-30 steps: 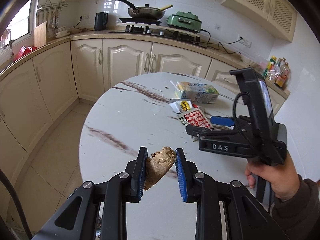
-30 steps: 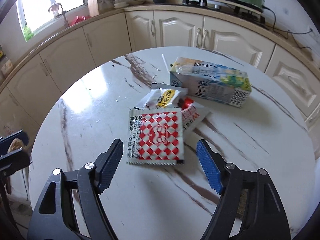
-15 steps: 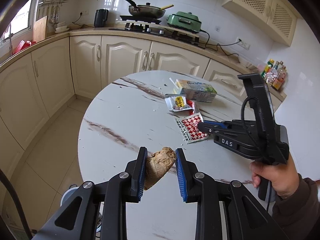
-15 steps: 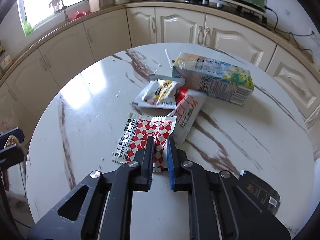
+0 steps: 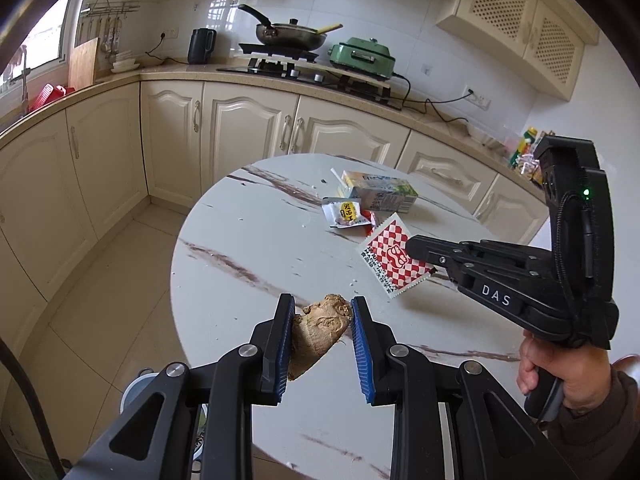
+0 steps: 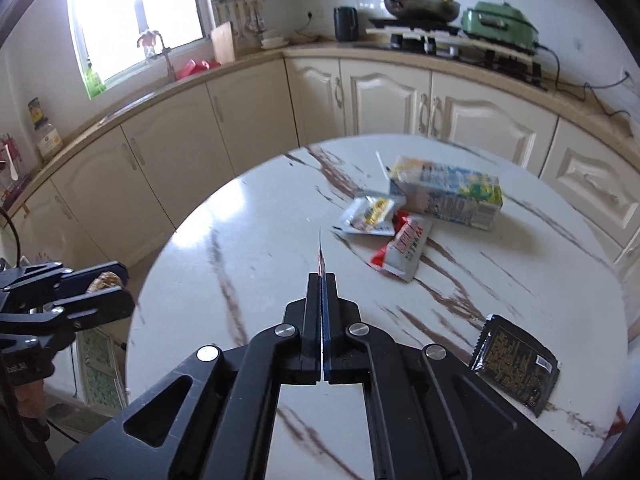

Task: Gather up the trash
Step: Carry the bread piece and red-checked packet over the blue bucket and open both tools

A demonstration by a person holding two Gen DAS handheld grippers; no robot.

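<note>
My left gripper (image 5: 322,312) is shut on a brown ginger piece (image 5: 320,330), held over the near edge of the round marble table (image 5: 256,248). My right gripper (image 6: 321,280) is shut on a red-and-white checkered wrapper (image 5: 390,260), lifted off the table; in the right wrist view the wrapper (image 6: 321,258) shows edge-on as a thin sliver. The right gripper also shows in the left wrist view (image 5: 416,248). On the table lie a drink carton (image 6: 448,192), a white-yellow packet (image 6: 370,214), a red-white wrapper (image 6: 404,248) and a black packet (image 6: 516,364).
Cream kitchen cabinets (image 5: 248,128) curve behind the table, with a stove, pan (image 5: 292,34) and green cooker (image 5: 362,56) on the counter. Tiled floor (image 5: 120,280) lies left of the table. A round container (image 5: 136,394) shows on the floor under my left gripper.
My right gripper closed on the checkered wrapper and lifted it off the table, turning it on edge. My left gripper kept hold of the ginger and drew back a little.
</note>
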